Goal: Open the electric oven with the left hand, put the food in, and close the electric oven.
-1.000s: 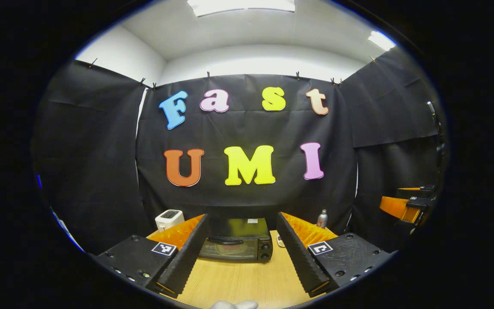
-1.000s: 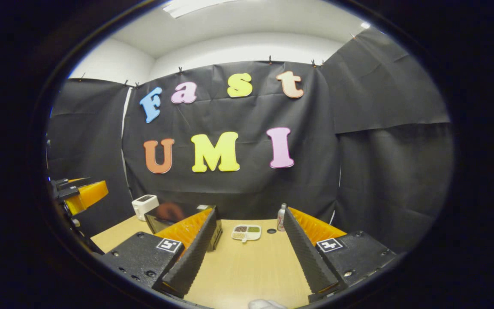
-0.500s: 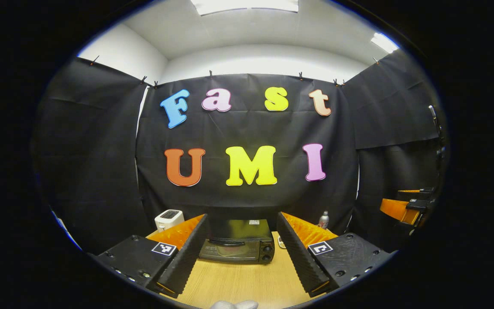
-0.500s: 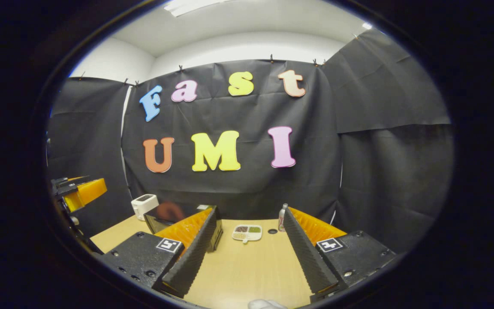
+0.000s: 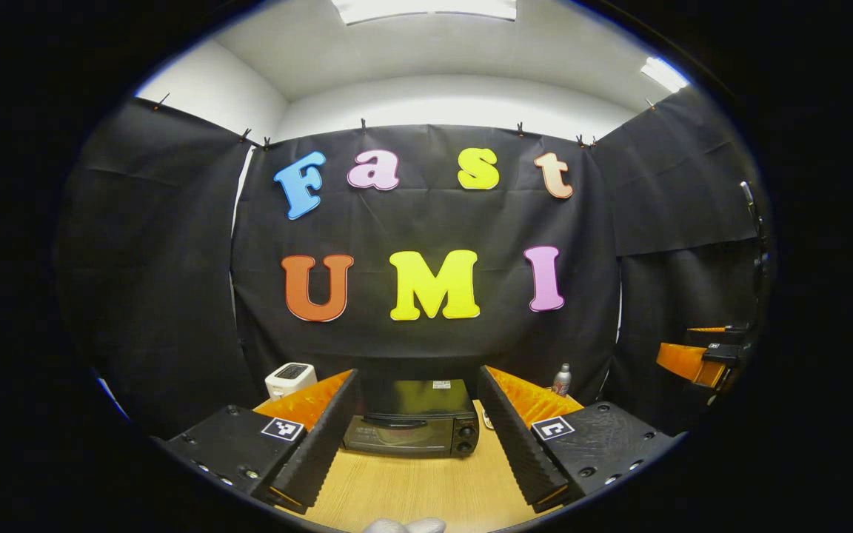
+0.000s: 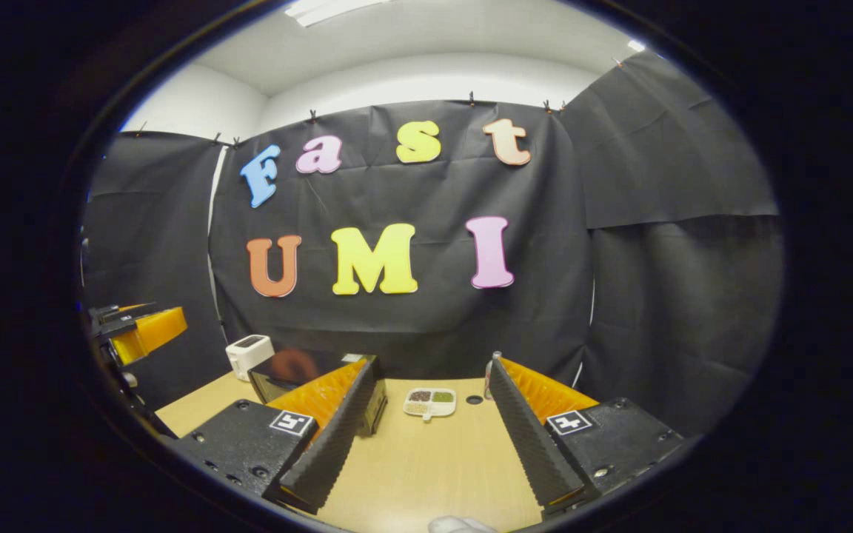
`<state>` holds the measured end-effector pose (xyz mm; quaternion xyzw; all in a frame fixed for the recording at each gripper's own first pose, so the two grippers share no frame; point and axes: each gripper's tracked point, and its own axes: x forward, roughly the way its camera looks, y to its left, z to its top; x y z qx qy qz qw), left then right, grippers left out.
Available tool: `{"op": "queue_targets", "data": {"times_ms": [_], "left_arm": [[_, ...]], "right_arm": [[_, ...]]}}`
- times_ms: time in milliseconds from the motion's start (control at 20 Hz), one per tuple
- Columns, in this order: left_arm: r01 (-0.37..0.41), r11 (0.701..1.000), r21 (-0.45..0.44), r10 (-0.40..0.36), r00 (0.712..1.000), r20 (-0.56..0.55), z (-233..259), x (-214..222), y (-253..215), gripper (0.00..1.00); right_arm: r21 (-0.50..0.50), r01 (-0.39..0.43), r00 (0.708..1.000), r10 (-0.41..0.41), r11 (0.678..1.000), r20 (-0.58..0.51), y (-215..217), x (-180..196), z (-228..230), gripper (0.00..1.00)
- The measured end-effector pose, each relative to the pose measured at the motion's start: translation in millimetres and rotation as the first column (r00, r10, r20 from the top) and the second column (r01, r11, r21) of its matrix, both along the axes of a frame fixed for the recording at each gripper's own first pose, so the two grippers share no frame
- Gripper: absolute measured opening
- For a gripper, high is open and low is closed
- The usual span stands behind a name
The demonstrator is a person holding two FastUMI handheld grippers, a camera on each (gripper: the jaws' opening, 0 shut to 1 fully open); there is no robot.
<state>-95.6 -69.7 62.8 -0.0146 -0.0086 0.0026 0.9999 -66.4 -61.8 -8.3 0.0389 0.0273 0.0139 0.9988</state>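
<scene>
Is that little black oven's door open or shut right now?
Shut. In the left gripper view the oven shows its glass door flat against the front, handle at the top, with the left claw open and short of it.

A pale wood-grain table [image 6: 426, 466] with a smooth, faintly sheened top carries a black oven [image 5: 412, 426] whose glossy lid mirrors the booth and whose dark glass door catches the light. Beside it stands a smooth white plastic toaster [image 5: 290, 377]. The left gripper [image 5: 415, 437] and right gripper [image 6: 426, 437] share matt black textured bodies, ribbed black finger pads [image 6: 330, 444] and orange ridged plastic backing. A white sectioned food tray [image 6: 430, 402] looks like smooth plastic. A bottle [image 5: 561, 379] shows a dull silvery finish. Matt black cloth [image 6: 656, 222], creased, drapes the walls.
</scene>
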Motion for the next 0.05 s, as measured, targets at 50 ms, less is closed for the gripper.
{"op": "queue_targets", "data": {"times_ms": [50], "left_arm": [[0.002,1.0,0.001,-0.002,1.0,-0.001,-1.3,1.8,-0.1,0.87]], "right_arm": [[0.001,0.003,1.0,-0.003,1.0,0.0,-0.5,1.5,-1.1,0.96]]}}
